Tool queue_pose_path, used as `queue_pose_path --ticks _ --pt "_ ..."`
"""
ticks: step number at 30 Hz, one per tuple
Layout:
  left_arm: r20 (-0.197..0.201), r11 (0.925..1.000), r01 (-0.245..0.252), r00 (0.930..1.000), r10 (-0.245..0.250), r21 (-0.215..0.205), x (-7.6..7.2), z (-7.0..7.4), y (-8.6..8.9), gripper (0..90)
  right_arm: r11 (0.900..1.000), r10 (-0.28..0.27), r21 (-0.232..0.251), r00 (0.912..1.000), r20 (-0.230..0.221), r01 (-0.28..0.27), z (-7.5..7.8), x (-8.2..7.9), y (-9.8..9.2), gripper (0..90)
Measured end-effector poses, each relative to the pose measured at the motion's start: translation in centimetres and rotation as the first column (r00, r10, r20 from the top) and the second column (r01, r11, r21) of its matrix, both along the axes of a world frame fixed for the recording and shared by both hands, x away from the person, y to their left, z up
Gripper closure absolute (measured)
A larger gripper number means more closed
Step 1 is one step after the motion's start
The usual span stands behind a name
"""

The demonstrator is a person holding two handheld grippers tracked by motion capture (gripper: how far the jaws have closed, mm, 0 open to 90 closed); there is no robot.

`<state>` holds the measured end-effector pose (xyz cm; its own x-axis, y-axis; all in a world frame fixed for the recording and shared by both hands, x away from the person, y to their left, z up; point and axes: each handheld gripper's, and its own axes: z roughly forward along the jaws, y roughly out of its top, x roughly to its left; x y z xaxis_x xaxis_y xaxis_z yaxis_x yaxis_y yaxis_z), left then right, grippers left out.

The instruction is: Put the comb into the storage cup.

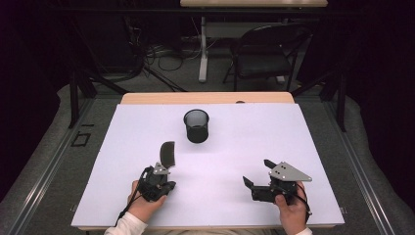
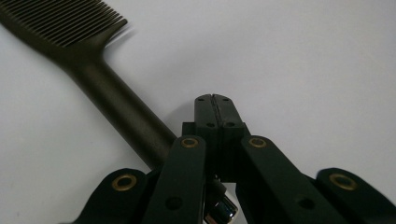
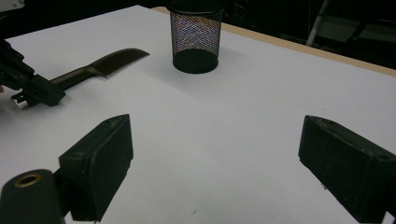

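Note:
A dark comb lies flat on the white table, teeth end toward the far side. My left gripper rests at the comb's handle end. In the left gripper view its jaws are pressed together with nothing between them, and the comb's handle runs alongside them on the left. My right gripper sits near the front right of the table with its jaws wide apart and empty. From there the comb and the left gripper appear at the left.
A black mesh cup stands upright at the middle back of the table, also seen as the mesh cup ahead of the right gripper. Beyond the table's wooden far edge are a folding chair and cables on the floor.

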<state>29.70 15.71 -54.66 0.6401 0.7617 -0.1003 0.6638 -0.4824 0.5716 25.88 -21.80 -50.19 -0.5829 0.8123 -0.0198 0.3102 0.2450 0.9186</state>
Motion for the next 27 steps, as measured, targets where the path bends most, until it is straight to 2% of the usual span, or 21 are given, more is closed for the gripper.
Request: queue_pose_path --ticks 9,27 --pt "-0.005 0.9999 -0.007 1.0000 0.007 0.008 -0.4 0.1 0.9 90.0 1.000 0.001 -0.005 1.0000 -0.003 -0.001 0.0 0.0 0.0 9.9" --pt "0.012 0.9978 -0.067 0.9977 0.067 0.004 -0.5 0.0 3.3 90.0 1.000 0.002 -0.007 1.0000 -0.003 -0.002 -0.1 0.0 0.1 10.1"
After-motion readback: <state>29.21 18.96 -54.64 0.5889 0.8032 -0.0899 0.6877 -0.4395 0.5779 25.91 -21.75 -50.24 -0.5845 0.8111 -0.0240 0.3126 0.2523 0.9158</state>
